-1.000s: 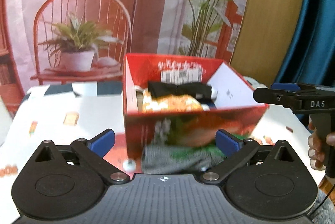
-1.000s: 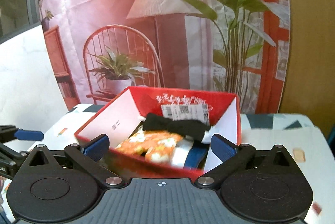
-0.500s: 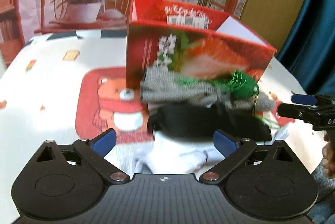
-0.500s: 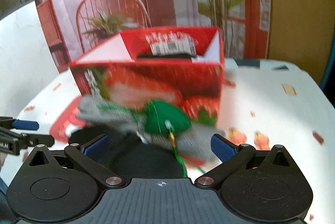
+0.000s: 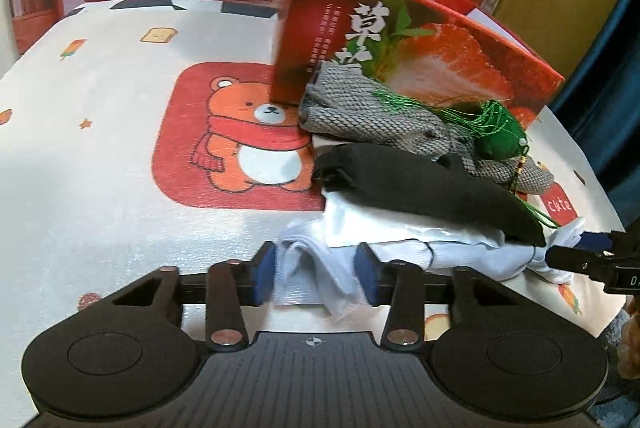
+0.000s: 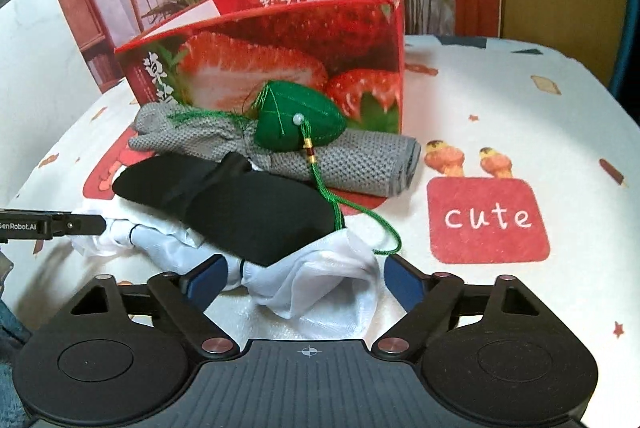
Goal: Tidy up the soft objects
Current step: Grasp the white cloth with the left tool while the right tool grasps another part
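On the table (image 5: 100, 188), which has a white cloth with a bear picture (image 5: 248, 144) and a red "cute" patch (image 6: 488, 220), there is a small heap of soft things in front of a red strawberry box (image 5: 420, 40). The box stands upright at the back, and the heap lies right up against its front wall.

At the bottom of the heap is a white cloth (image 5: 316, 268), all crumpled. On top of it lies a black fabric pouch (image 5: 420, 188). Behind the pouch is a grey knitted cloth (image 6: 352, 164), rolled up and touching the box. A green stuffed charm (image 6: 300, 124) with a little white bead and a long green cord sits on the grey cloth. Its cord hangs down over the black pouch.

The left gripper (image 5: 316, 274) is down low at one end of the white cloth. Its blue pads are closing, with a fold of the cloth between them and both pads right against the fabric.

The right gripper (image 6: 304, 280) is at the other end of the same white cloth. Its jaws are closing too, but they are much wider apart. The bunched cloth and a corner of the black pouch sit between them, and I cannot tell if the pads press on it yet
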